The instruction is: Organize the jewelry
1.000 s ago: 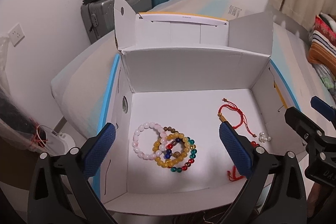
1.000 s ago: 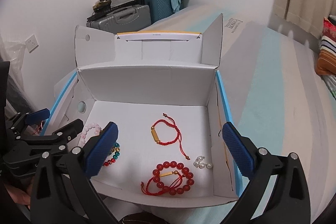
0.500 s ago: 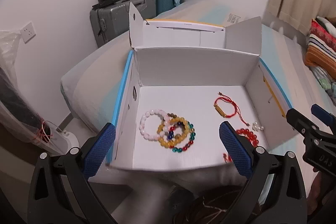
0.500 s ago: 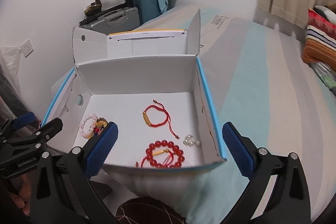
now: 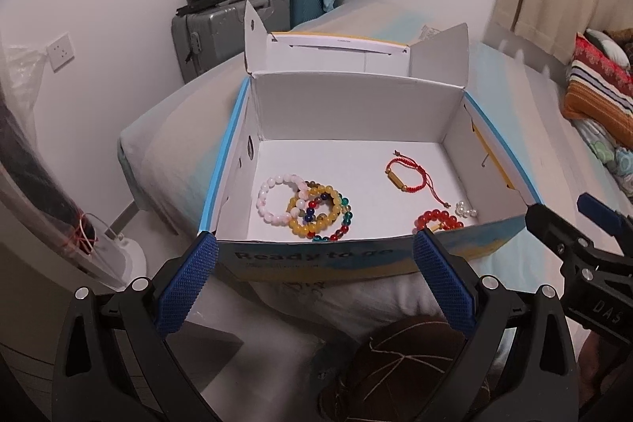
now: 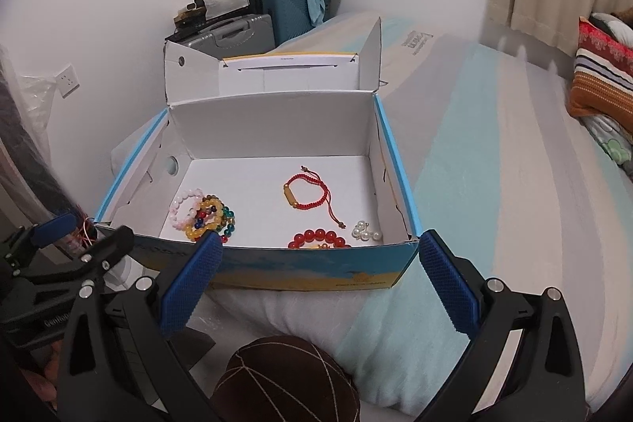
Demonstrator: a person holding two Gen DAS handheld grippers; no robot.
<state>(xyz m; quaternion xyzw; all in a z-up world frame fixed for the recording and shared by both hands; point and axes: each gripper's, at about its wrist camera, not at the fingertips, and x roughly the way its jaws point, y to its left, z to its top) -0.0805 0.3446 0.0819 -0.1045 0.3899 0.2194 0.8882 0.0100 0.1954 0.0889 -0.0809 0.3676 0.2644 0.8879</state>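
An open cardboard box (image 5: 356, 105) (image 6: 273, 121) sits on the bed. Inside at left lie a pink bead bracelet (image 5: 277, 198) (image 6: 182, 207), a yellow one (image 5: 316, 210) (image 6: 203, 220) and a multicolour one (image 5: 340, 224), overlapping. A red cord bracelet (image 5: 407, 176) (image 6: 306, 192) lies in the middle. Red beads (image 5: 437, 220) (image 6: 318, 239) and small pearls (image 5: 466, 209) (image 6: 366, 230) lie at the front right. My left gripper (image 5: 314, 283) and right gripper (image 6: 316, 287) are open and empty, just in front of the box's front wall.
Suitcases (image 5: 233, 26) (image 6: 292, 6) stand by the far wall. Striped pillows (image 5: 597, 93) (image 6: 605, 82) lie at the right. A brown round cushion (image 5: 399, 362) (image 6: 285, 378) is just below the grippers. The bed's left edge (image 5: 130, 161) drops to the floor.
Both grippers have pulled back and up from inside the box to in front of its front wall. The jewelry has not moved.
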